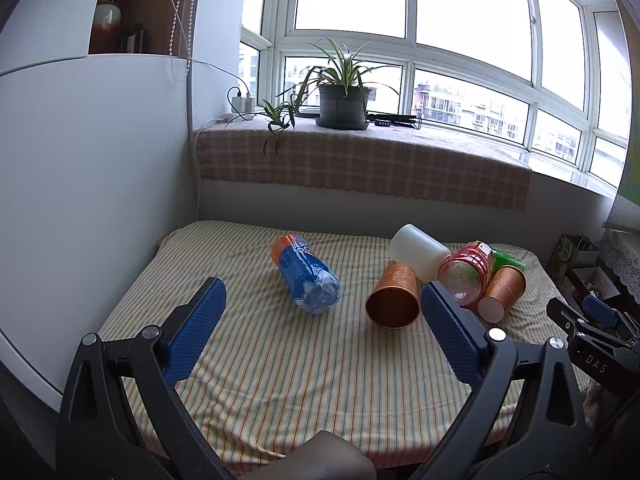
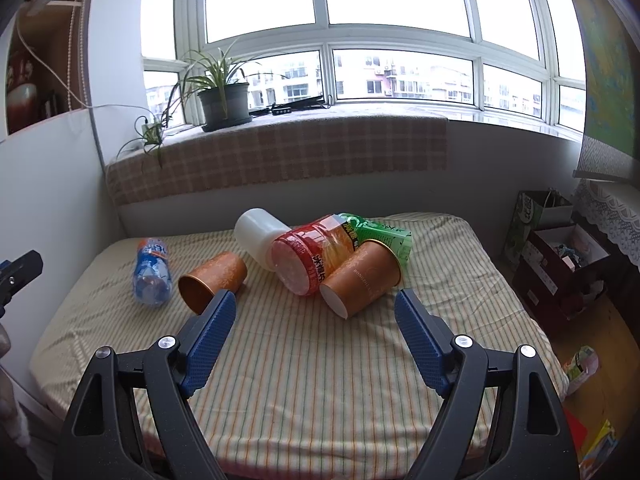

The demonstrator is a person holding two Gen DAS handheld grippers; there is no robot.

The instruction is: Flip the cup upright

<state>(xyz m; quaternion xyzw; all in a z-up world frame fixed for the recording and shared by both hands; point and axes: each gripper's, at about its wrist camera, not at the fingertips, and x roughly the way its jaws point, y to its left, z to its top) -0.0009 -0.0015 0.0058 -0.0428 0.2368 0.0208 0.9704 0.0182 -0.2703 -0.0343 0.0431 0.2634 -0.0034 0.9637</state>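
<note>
copper-orange cups (image 1: 394, 300), white cup (image 1: 418, 252), blue-labelled bottle (image 1: 306, 274), striped cloth (image 1: 280, 360)

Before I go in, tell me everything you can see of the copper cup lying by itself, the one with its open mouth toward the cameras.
The lone copper cup is a copper-orange tapered cup with a faint leaf pattern outside and a shiny metallic lining. It lies on its side on the striped sheet, empty, mouth facing the cameras, base pointing toward the white container. Whether they touch is unclear. Neither gripper touches it.
</note>
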